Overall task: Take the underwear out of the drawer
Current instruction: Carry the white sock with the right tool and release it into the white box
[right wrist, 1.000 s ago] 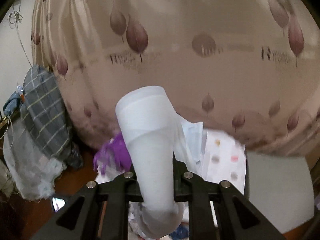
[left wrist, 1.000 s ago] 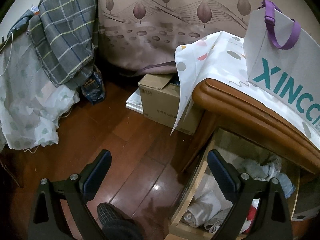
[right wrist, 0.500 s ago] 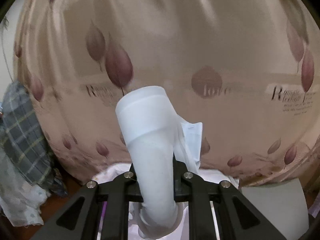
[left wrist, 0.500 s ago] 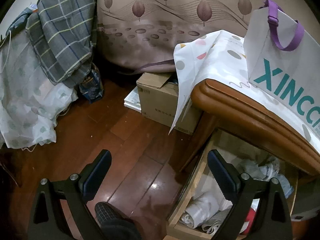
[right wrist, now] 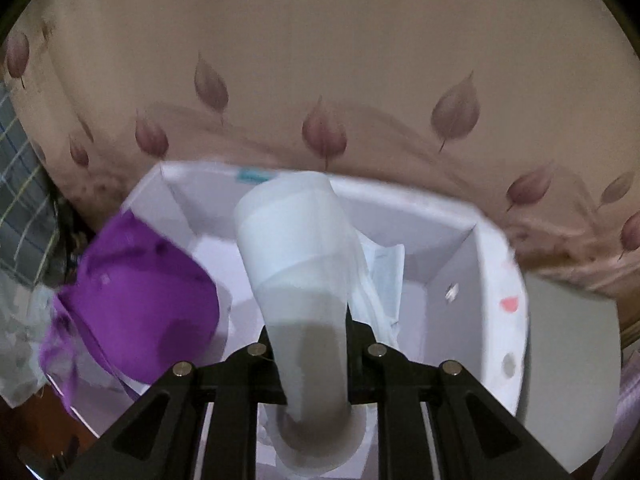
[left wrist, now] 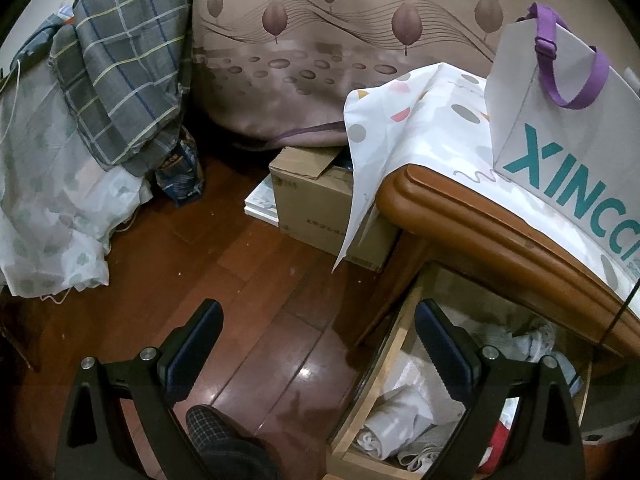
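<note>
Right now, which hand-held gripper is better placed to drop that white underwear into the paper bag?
The right hand-held gripper. The white underwear is between its jaws, which are opening, right above the open paper bag. The left hand-held gripper is open and empty, over the floor beside the drawer.

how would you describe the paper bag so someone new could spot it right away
Start at the wooden dresser covered by a spotted white cloth. The white paper bag stands upright on that cloth, above the open drawer. Unlike the brown cardboard box on the floor, it has purple handles and large teal lettering.
</note>
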Tool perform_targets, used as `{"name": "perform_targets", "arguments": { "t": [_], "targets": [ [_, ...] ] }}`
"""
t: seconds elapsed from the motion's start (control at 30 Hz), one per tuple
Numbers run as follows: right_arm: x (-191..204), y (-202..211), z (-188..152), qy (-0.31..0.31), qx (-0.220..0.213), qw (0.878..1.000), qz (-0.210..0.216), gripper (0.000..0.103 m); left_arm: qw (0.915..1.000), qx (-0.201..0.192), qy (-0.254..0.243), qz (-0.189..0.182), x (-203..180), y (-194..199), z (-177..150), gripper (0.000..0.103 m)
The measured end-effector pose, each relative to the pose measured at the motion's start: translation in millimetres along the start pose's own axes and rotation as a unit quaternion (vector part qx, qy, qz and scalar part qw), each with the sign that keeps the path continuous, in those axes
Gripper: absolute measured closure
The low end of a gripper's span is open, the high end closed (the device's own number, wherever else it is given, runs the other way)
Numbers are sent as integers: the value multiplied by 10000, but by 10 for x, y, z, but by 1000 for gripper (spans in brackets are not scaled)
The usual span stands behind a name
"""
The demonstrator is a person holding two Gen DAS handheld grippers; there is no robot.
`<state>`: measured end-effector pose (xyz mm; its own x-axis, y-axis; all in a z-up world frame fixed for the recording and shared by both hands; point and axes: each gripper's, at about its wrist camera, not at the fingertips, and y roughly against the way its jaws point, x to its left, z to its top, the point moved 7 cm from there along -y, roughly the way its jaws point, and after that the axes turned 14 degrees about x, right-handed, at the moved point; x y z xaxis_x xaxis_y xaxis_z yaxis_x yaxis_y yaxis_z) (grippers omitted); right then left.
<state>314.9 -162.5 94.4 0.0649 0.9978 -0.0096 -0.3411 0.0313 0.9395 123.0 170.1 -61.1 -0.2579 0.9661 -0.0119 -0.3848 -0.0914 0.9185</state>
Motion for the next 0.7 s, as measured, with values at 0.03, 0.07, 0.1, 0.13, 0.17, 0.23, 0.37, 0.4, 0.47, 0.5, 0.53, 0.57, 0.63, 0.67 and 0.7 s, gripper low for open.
{"name": "perform_targets", "arguments": {
  "t": [0.03, 0.07, 0.1, 0.13, 0.17, 0.23, 0.37, 0.4, 0.47, 0.5, 0.53, 0.57, 0.63, 0.67, 0.7],
  "targets": [
    [12, -60, -40, 4, 67, 10000, -7, 76, 10000, -1, -4, 4, -3, 0, 0, 7],
    [15, -93, -60, 5, 107, 9999, 3, 66, 10000, -3, -13, 3, -8, 5, -12, 7],
    [28, -129, -84, 30, 176, 9998, 35, 60, 10000, 0, -24, -2, -9, 2, -12, 7],
    [36, -150, -107, 73, 216, 9997, 31, 50, 10000, 0, -41, -6, -18, 2, -12, 7],
    [25, -163, -131, 93, 208, 9997, -11, 49, 10000, 0, -59, 0, -26, -3, -9, 7],
    [24, -131, -159, 174, 143, 9997, -80, 46, 9999, 16, -101, -48, -49, -9, -10, 7],
    [-35, 108, -211, 103, -104, 9999, 36, 42, 9995, 32, -252, -161, -113, 1, -34, 7],
    [-46, 180, -232, 116, -164, 9998, 76, 42, 9994, 28, -300, -148, -127, 1, -39, 7],
    [-82, 361, -313, 227, -297, 9993, 86, 42, 9987, 75, -466, -212, -193, -3, -76, 7],
    [-98, 470, -396, 314, -360, 9988, 107, 42, 9982, 102, -539, -233, -220, -11, -92, 7],
    [-113, 552, -466, 369, -396, 9984, 152, 42, 9979, 118, -589, -251, -241, -16, -103, 7],
    [-119, 632, -549, 433, -426, 9979, 218, 42, 9973, 162, -659, -293, -271, -28, -120, 7],
    [-115, 767, -755, 672, -420, 9960, 406, 42, 9963, 203, -769, -312, -316, -39, -143, 7],
    [-98, 813, -859, 791, -395, 9949, 485, 42, 9961, 186, -817, -275, -338, -33, -150, 7],
    [-68, 847, -1001, 983, -324, 9928, 604, 42, 9958, 174, -859, -267, -354, -27, -159, 7]
  ]
}}
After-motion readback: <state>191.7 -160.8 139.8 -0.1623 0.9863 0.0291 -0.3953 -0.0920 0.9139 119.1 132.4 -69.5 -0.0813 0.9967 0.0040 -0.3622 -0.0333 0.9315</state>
